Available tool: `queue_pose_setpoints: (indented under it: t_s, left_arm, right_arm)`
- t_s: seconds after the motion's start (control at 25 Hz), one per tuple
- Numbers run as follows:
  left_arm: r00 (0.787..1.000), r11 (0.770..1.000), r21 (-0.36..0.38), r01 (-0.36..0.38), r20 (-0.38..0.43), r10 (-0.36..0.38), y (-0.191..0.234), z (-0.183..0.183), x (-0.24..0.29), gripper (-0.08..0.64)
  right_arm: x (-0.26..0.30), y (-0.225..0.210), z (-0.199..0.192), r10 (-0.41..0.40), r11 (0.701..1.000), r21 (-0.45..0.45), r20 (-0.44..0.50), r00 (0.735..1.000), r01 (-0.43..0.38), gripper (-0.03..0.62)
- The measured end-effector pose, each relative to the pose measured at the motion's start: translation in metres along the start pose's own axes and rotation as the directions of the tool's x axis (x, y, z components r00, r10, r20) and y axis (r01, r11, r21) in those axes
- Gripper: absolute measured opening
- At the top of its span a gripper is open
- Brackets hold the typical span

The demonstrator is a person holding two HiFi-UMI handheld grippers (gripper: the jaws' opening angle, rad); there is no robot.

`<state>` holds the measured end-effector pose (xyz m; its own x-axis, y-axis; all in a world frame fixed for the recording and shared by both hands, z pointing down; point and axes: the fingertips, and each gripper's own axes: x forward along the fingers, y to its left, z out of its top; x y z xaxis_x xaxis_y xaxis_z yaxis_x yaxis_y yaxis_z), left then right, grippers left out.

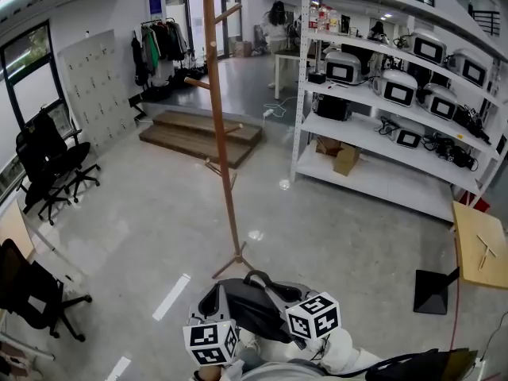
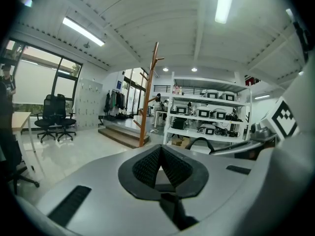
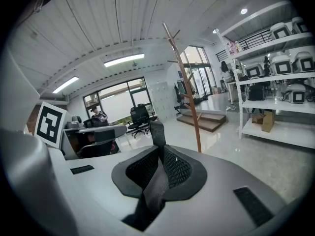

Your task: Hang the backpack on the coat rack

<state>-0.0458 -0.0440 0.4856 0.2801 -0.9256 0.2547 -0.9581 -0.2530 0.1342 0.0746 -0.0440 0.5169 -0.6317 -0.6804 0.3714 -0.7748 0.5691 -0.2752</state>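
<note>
A dark grey backpack hangs between my two grippers at the bottom of the head view, its top loop arching up. My left gripper is shut, with a dark strap running out from under its pads. My right gripper is shut on a grey backpack strap that passes up between its mesh pads. The wooden coat rack stands straight ahead on the floor, a short way beyond the backpack. It also rises ahead in the left gripper view and the right gripper view, with bare pegs near its top.
White shelves loaded with devices line the right. A low wooden platform lies behind the rack. Black office chairs stand at the left, and a black stand base and a wooden table at the right. A person stands far back.
</note>
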Motion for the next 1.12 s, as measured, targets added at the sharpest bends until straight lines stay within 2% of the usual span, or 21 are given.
queue_pose_setpoints:
  t_s: [1.12]
  left_arm:
    - [1.000, 0.999, -0.036, 0.006, -0.005, -0.006, 0.102, 0.045, 0.126, 0.002]
  right_arm:
    - [0.144, -0.034, 0.073, 0.013, 1.000, -0.009, -0.026, 1.000, -0.013, 0.037]
